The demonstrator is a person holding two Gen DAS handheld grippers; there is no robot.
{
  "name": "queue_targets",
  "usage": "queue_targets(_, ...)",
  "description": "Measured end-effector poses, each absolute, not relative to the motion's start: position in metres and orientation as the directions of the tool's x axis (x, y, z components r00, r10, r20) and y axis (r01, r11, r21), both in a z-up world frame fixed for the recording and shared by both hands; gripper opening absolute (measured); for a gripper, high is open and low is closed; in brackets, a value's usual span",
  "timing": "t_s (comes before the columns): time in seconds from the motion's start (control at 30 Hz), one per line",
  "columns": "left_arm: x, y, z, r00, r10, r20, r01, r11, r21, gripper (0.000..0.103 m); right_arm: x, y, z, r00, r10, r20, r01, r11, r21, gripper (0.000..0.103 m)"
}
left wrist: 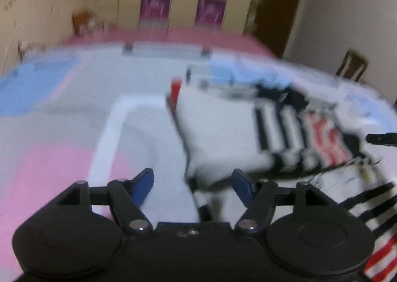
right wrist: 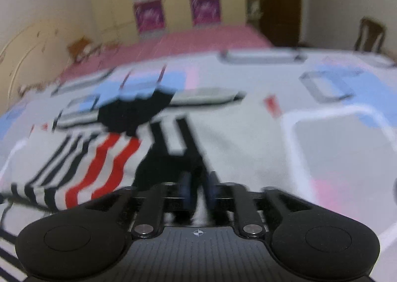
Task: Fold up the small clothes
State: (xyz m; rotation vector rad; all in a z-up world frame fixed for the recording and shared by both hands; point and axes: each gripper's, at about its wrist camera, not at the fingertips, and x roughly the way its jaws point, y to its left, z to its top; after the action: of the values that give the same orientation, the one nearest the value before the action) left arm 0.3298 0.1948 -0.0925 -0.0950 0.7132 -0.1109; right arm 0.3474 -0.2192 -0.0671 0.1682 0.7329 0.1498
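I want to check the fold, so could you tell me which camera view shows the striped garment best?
The left wrist view: the striped garment lies nearly whole ahead of the open left gripper, white folded panel and stripes visible. The right wrist view shows only its near part, blurred, partly behind the right gripper.

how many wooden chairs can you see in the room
1. A wooden chair stands by the white wall at the far right, beyond the bed; the right wrist view shows the same one. Others may be hidden.
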Motion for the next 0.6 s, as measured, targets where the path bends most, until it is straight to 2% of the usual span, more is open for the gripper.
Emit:
queue_targets(0.07,0.325,0.184,-0.083,0.780,-0.176,-0.600,0.093,0.982,-0.166,0.055,0.344,-0.220,-0.062,0.729,0.248,-0.638,-0.114,0.963,0.245,0.024)
queue_targets(0.13,0.335,0.162,-0.081,0.797,-0.208,-0.566,0.127,0.976,-0.180,0.055,0.348,-0.206,-0.064,0.717,0.266,-0.644,-0.153,0.962,0.227,0.024)
queue_targets(0.2,0.355,0.140,-0.090,0.764,-0.224,-0.605,0.153,0.974,-0.167,0.058,0.353,-0.190,-0.073,0.696,0.273,-0.664,-0.181,0.962,0.206,0.024)
queue_targets(0.27,0.378,0.124,-0.115,0.671,-0.195,-0.715,0.153,0.980,-0.124,0.058,0.361,-0.177,-0.090,0.649,0.216,-0.730,-0.170,0.976,0.137,0.024)
queue_targets(0.3,0.382,0.121,-0.125,0.647,-0.187,-0.739,0.158,0.981,-0.110,0.059,0.360,-0.174,-0.096,0.645,0.197,-0.738,-0.177,0.978,0.107,0.024)
queue_targets(0.4,0.383,0.120,-0.115,0.650,-0.199,-0.733,0.194,0.977,-0.093,0.058,0.359,-0.170,-0.084,0.639,0.173,-0.750,-0.192,0.979,0.062,0.024)
queue_targets(0.47,0.390,0.128,-0.104,0.690,-0.221,-0.689,0.200,0.973,-0.112,0.059,0.363,-0.177,-0.073,0.674,0.218,-0.706,-0.185,0.975,0.125,0.024)
queue_targets(0.6,0.442,0.139,-0.097,0.703,-0.234,-0.672,0.213,0.970,-0.115,0.060,0.398,-0.172,-0.073,0.685,0.199,-0.701,-0.179,0.979,0.103,0.024)
